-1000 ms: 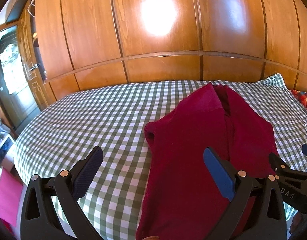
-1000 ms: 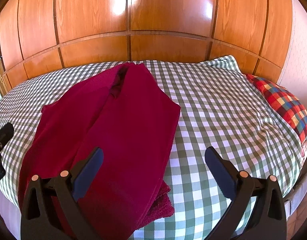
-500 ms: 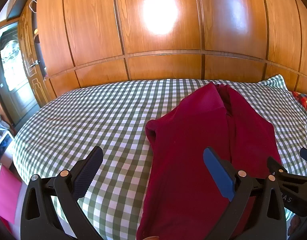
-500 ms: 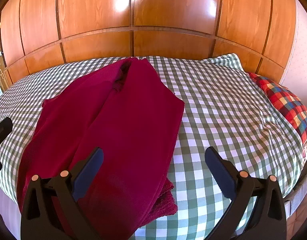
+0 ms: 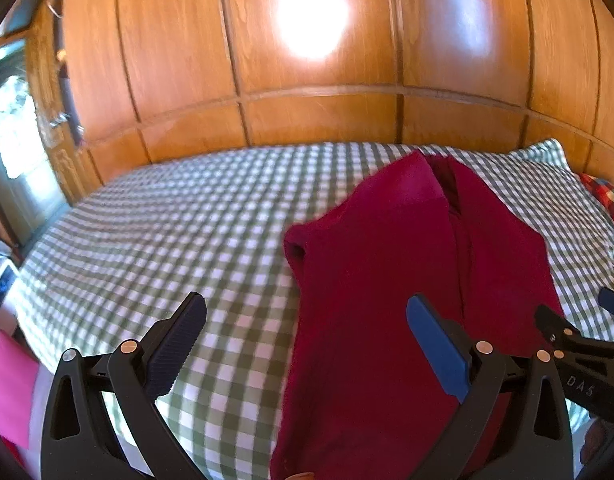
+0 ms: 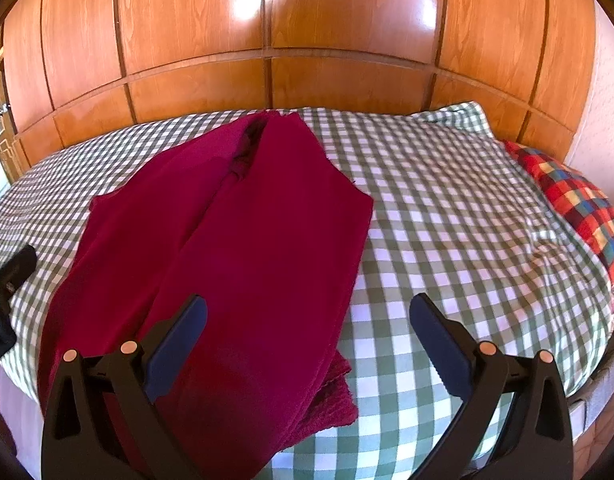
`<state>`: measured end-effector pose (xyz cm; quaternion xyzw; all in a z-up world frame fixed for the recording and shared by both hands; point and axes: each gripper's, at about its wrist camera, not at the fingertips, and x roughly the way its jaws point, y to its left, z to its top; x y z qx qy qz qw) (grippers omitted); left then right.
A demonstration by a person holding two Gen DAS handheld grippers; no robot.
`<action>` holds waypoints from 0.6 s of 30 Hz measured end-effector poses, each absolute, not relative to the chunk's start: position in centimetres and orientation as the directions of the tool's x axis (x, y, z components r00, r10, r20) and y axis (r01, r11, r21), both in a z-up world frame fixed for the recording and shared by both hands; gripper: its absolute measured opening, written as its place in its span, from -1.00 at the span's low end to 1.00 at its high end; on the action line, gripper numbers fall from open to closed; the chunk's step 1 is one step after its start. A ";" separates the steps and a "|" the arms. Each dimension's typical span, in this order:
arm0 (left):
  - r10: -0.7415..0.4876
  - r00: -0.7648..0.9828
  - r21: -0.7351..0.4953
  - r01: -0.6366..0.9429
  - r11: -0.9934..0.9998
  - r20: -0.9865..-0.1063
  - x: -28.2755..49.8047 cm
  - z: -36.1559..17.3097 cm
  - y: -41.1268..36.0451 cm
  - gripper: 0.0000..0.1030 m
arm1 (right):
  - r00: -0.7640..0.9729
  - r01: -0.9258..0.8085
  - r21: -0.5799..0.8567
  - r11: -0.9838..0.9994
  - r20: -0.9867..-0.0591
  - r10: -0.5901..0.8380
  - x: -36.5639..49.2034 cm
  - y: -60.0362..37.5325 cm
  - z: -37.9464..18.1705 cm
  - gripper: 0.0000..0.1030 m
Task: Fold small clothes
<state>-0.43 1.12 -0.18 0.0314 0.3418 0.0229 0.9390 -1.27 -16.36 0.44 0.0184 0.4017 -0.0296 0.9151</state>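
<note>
Both tongs released, nothing gripped. Left gripper [image 5: 306, 334] hovers with its jaws spread wide above the near left edge of the red garment [image 5: 411, 280]; right gripper [image 6: 308, 336] likewise spread wide above the garment's near right edge.

Garment lies lengthwise on the checked bedspread [image 6: 447, 208], running away from me toward the wooden panelling [image 6: 267, 20]. Both long sides look already turned inward: two flaps meet along a seam down the middle, which I read as the first lengthwise folds being done. Near end shows stacked layers [image 6: 335, 396] at the bed edge, consistent with that.

I judge each tong sits open over its own near corner so the near end can be pinched at two points and carried toward the far end. Holding both corners evenly should keep the flaps from sliding apart.

Patchwork pillow [image 6: 575, 200] lies well to the right, apart from the garment. Slight blur in the left view.
</note>
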 end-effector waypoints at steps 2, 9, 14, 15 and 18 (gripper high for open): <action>-0.002 0.742 0.016 0.017 1.000 -0.670 -0.2 -0.7 1.9 0.93 | 0.671 0.052 0.029 0.998 -0.742 -0.014 -1.3 -16.5 0.4 0.96; 0.013 0.731 0.052 0.031 0.998 -0.682 -1.3 -1.4 2.9 0.93 | 0.662 0.030 0.075 0.997 -0.749 0.036 -1.5 -16.7 0.3 0.96; -0.045 0.711 0.028 0.091 0.995 -0.702 -1.8 -1.8 2.8 0.47 | 0.638 -0.021 0.109 0.994 -0.764 0.098 -1.7 -16.3 0.0 0.69; -0.074 0.696 0.020 0.127 0.992 -0.714 -1.9 -2.0 2.7 0.40 | 0.632 -0.028 0.114 0.993 -0.768 0.106 -1.7 -16.2 -0.1 0.55; -0.159 0.674 -0.022 0.208 0.978 -0.721 -2.6 -2.2 2.7 0.27 | 0.603 -0.043 0.153 0.987 -0.784 0.148 -1.7 -16.4 -0.4 0.37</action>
